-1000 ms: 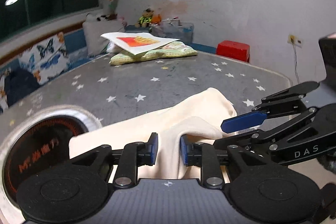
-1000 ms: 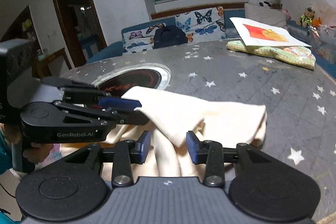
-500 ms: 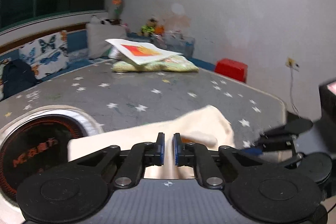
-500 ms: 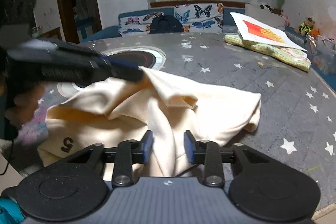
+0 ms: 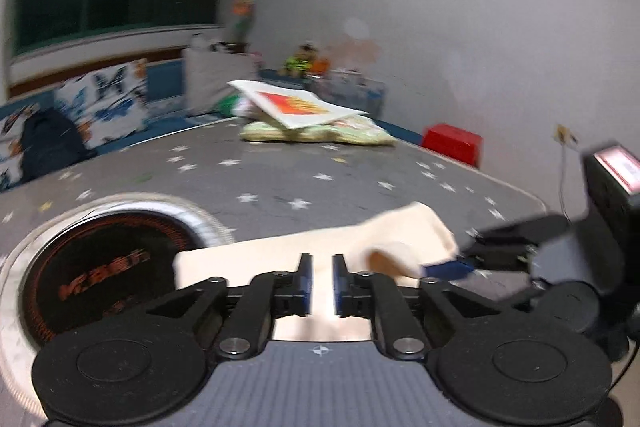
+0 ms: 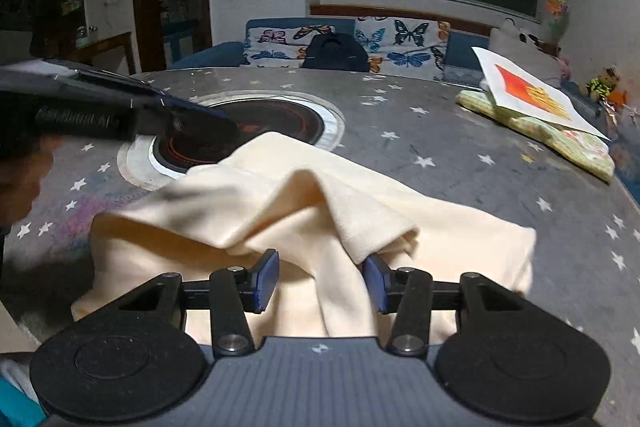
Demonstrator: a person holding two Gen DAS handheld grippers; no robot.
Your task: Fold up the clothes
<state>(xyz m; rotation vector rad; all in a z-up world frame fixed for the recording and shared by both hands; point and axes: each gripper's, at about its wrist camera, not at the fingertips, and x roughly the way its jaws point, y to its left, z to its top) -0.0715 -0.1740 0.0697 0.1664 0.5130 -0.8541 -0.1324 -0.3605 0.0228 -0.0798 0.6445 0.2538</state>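
Two claws over a cream shirt
The left claw (image 5: 321, 281) pinched the cream shirt (image 6: 280, 211); the right claw (image 6: 320, 281) was released around a fold

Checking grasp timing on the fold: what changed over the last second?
The left gripper jaws closed from open around the cream cloth to a narrow slit; whether they pinch it is unclear. The right gripper jaws widened slightly, with a fold between them. The cloth spread wider over the table. The pillow and burner stayed put.
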